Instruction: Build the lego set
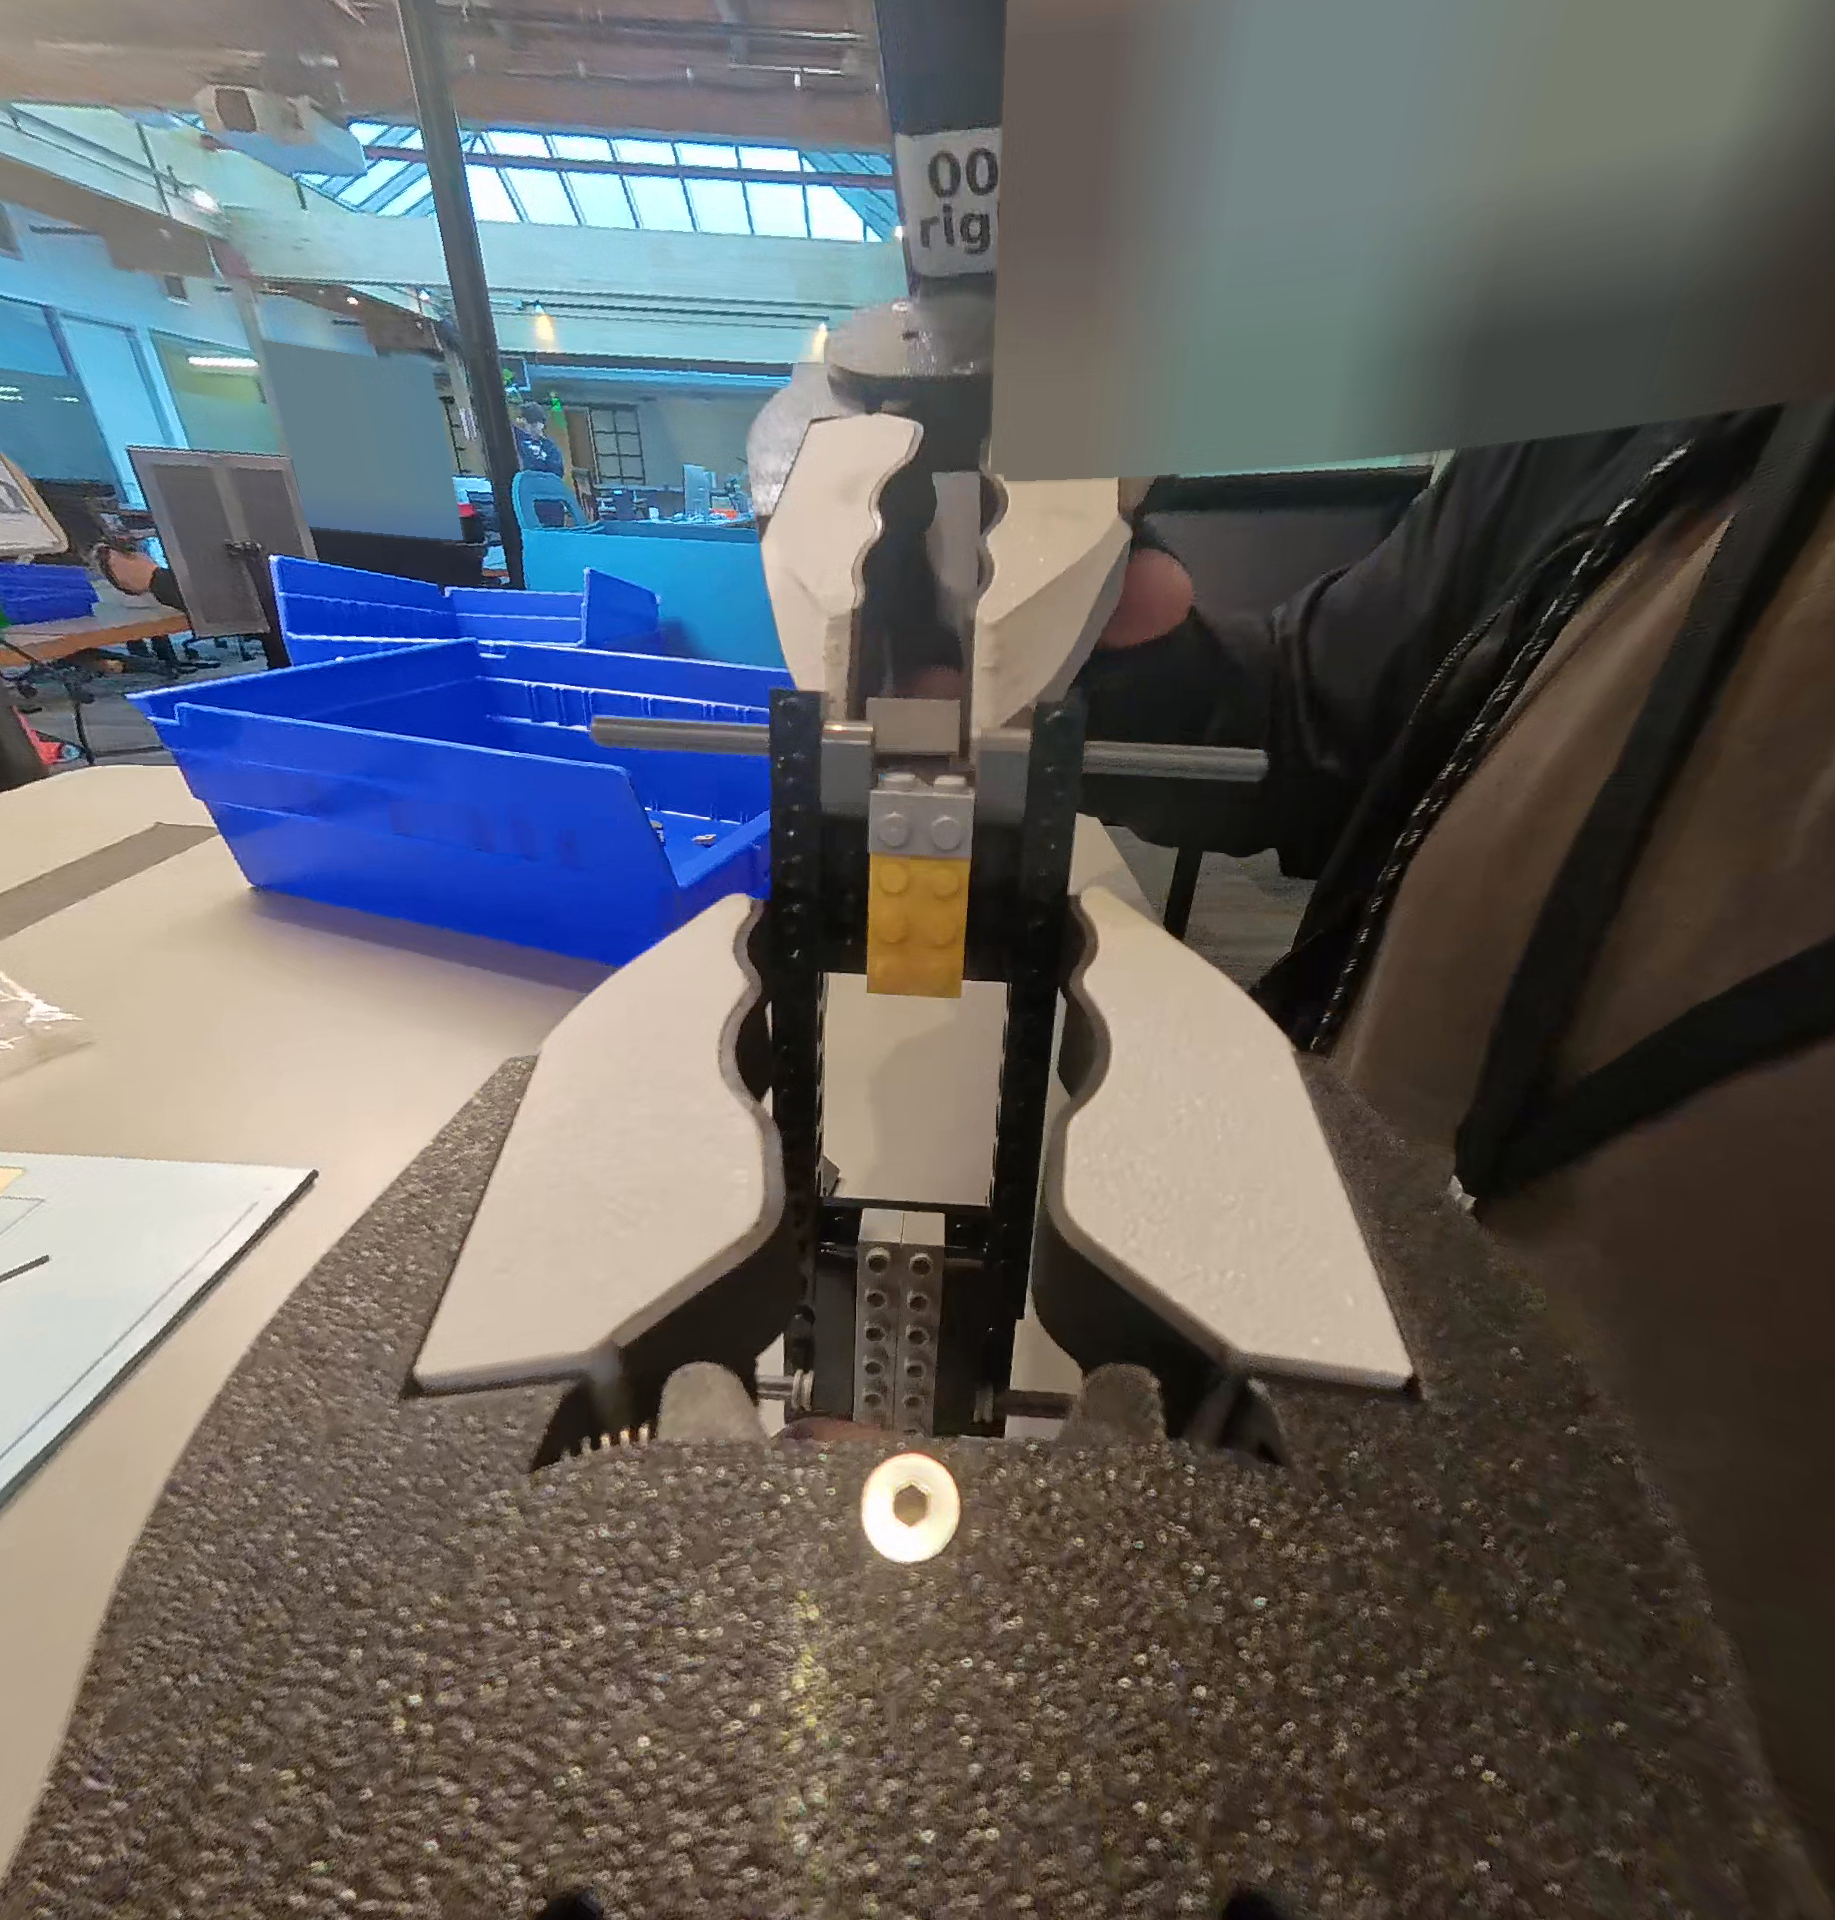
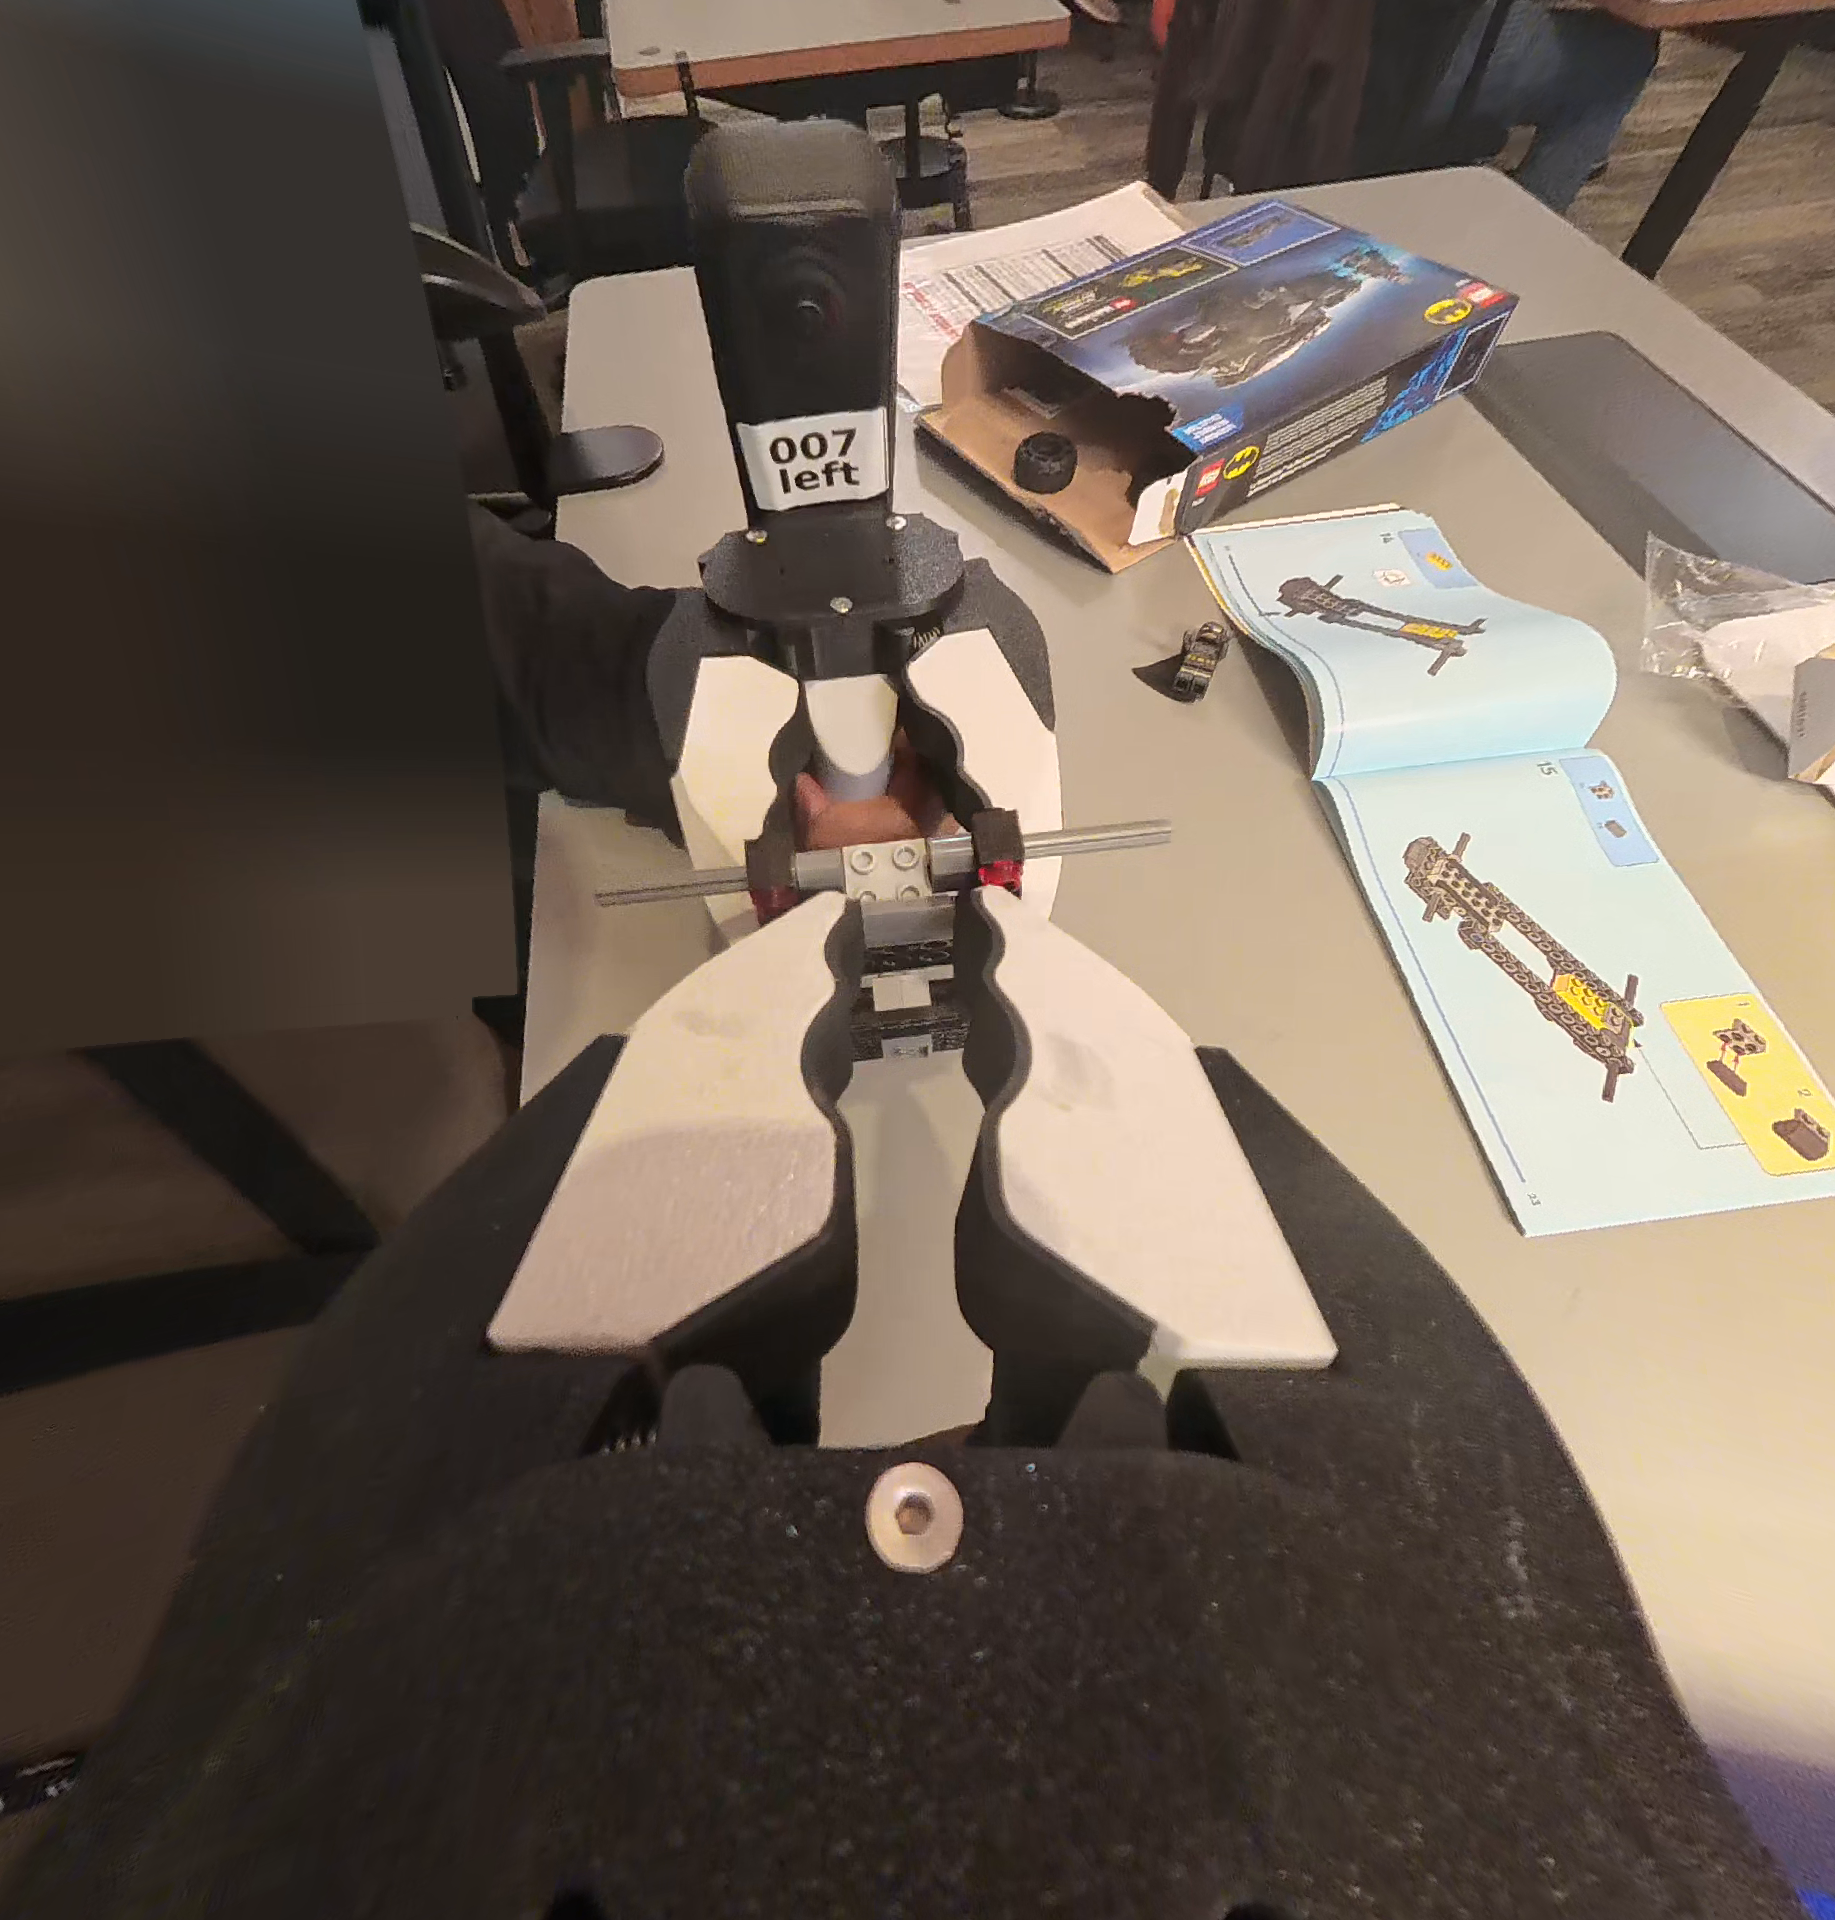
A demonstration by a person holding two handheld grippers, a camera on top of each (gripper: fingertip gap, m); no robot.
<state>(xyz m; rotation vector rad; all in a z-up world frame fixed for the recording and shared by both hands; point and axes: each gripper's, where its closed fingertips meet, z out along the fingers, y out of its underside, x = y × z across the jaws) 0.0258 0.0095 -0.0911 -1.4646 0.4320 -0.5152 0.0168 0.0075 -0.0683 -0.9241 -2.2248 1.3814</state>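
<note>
My left gripper (image 1: 915, 914) is shut on a black brick frame (image 1: 801, 935), its pads pressing on the frame's two long beams. The frame carries a grey axle (image 1: 684, 732), a grey brick (image 1: 918, 821) and a yellow brick (image 1: 915, 930). My right gripper (image 2: 908, 909) is shut on a small grey and black brick piece (image 2: 908, 1023). It holds the piece against the frame's axle end, by the grey studded brick (image 2: 885, 871). In the left wrist view the right gripper (image 1: 918, 707) comes down from above. In the right wrist view the left gripper (image 2: 882, 868) faces me.
Blue bins (image 1: 425, 769) stand on the grey table (image 2: 1204, 1143) beyond the frame. An open instruction booklet (image 2: 1515, 935), a torn toy box (image 2: 1256, 343), a black tyre (image 2: 1045, 464), a small figure (image 2: 1204, 660) and a plastic bag (image 2: 1744, 623) lie to the right. Less than 4 cm separates the two grippers' tips. Both grippers' tips are roughly 30 cm from the small figure (image 2: 1204, 660).
</note>
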